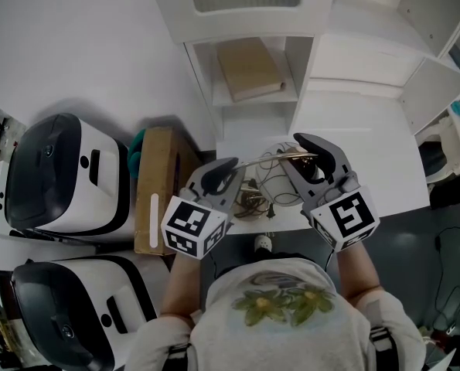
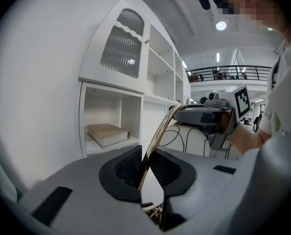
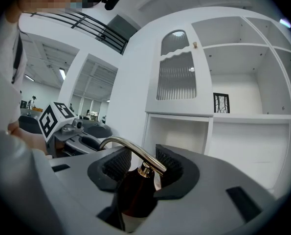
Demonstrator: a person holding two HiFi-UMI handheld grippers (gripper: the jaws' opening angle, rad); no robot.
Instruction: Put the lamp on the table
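Observation:
The lamp has a thin curved brass arm (image 1: 268, 159) and a dark brown socket (image 3: 135, 190). I hold it between both grippers, just above the near edge of the white table (image 1: 384, 153). My left gripper (image 1: 228, 170) is shut on the brass arm (image 2: 157, 136), which rises from between its black pads. To the right, the right gripper (image 1: 307, 159) is shut on the dark socket, with the brass arm (image 3: 130, 148) curving off toward the left gripper (image 3: 86, 141). A white rounded part with dark cords (image 2: 189, 138) hangs below the right gripper (image 2: 204, 115).
A white shelf unit (image 1: 253, 22) stands behind the table, a flat tan box (image 1: 249, 68) in its lower compartment. A cardboard box (image 1: 164, 184) and two white-and-black machines (image 1: 59, 172) stand to the left. Open white shelves (image 1: 415, 45) line the right.

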